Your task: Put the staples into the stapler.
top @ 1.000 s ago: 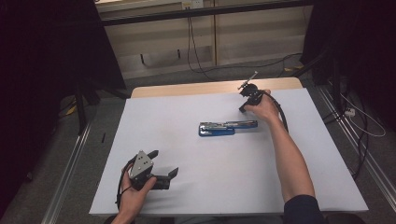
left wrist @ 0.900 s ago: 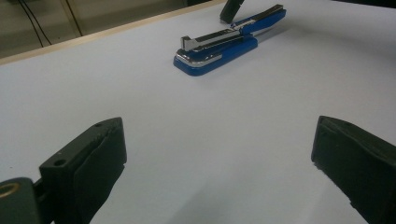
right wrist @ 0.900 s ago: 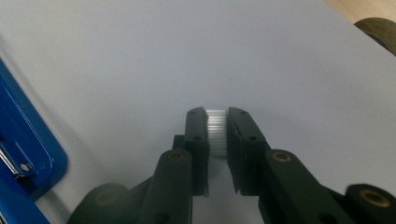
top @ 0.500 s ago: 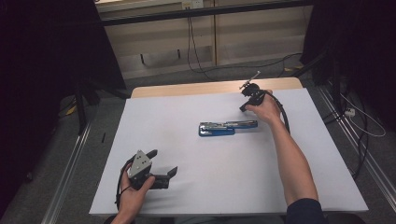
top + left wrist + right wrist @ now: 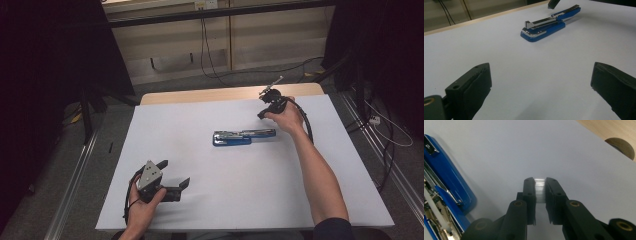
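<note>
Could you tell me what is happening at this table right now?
A person is working on an opened blue stapler lying on the white table. The right tongs pinch a strip of staples just beside the stapler, apparently to load it. The left tongs rest wide open near the front edge, holding nothing.

Stapler (image 5: 446, 187) cut off by right gripper view's left and bottom edges.
</note>
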{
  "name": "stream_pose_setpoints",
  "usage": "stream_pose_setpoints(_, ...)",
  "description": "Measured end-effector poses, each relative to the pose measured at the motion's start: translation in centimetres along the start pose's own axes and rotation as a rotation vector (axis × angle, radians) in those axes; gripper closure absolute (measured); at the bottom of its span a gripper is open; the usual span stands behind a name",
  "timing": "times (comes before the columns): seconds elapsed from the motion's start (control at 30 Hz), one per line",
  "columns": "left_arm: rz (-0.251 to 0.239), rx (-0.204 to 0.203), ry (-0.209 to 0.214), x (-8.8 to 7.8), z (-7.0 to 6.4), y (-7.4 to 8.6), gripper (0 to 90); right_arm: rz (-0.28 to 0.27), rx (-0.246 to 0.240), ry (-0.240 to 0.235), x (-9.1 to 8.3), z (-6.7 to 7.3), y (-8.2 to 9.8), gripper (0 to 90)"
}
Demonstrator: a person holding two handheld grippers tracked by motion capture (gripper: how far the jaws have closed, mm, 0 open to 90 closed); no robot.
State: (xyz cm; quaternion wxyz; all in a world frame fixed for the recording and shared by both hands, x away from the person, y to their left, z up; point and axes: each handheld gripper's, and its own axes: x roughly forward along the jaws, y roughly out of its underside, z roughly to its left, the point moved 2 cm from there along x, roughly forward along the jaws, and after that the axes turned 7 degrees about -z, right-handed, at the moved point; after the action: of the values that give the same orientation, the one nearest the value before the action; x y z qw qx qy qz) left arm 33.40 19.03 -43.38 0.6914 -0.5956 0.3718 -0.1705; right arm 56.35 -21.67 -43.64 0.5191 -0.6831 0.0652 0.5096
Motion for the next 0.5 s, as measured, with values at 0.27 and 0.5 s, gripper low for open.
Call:
stream_pose_setpoints(0.27, -0.006, -0.004, -0.004, 0.0, 0.0, 0.0, 3.5, -0.055, -0.013, -0.024, -0.9, 0.7, -0.5, 79.4)
stream_pose_setpoints(0.5, -0.006, -0.006, -0.005, -0.1, 0.1, -0.1, 3.3, -0.078, -0.038, -0.041, -1.5, 1.6, -0.9, 79.4)
